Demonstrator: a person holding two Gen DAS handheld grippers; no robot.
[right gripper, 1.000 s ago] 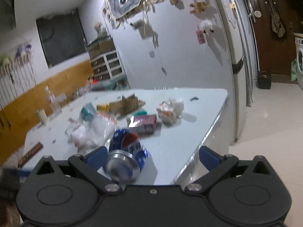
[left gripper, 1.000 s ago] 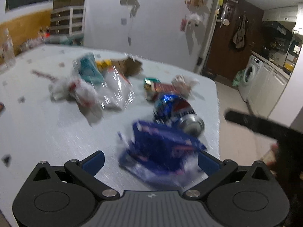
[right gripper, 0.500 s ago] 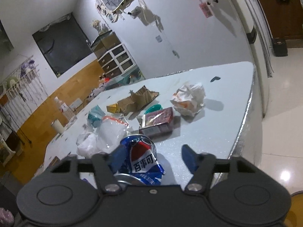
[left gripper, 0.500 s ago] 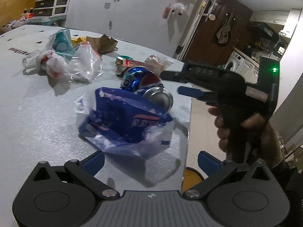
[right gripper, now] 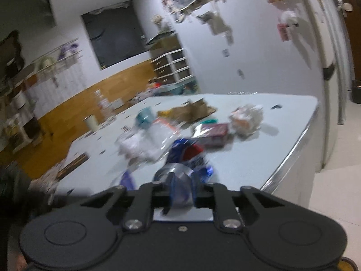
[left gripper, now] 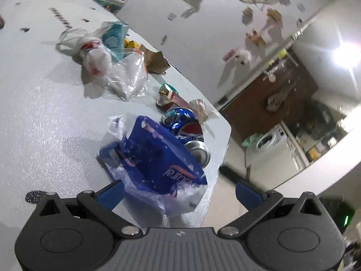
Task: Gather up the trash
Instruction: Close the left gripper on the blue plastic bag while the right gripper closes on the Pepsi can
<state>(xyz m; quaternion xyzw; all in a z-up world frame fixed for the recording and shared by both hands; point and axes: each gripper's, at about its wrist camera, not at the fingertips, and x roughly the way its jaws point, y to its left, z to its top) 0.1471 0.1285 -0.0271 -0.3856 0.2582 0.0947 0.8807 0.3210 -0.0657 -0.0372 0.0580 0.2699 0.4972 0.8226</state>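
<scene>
Table [left gripper: 45, 117]: pale, speckled top spreading ahead of both claws; its rounded corner lies just beyond the left claw's right finger.
Blue wrapper [left gripper: 155, 164]: crumpled blue and clear plastic, straight ahead of the left claw, its near edge reaching between the two fingers; white letters on it read "atural", upside down.
Clear bags [left gripper: 108, 67]: heap of see-through and white plastic with red print, far ahead and left of the left claw; print unreadable.
Can [right gripper: 187, 158]: blue, red and white Pepsi-style globe, lying on its side at the table edge with its silver end toward the right claw; blurred, so its lettering cannot be read.
Small box [right gripper: 213, 133]: dark red, beyond the can; text unreadable.
Left claw [left gripper: 179, 190]: released, blue pads spread wide, gripping nothing.
Right claw [right gripper: 181, 189]: jaws have just been closing; now clenched on the can's near end.
</scene>
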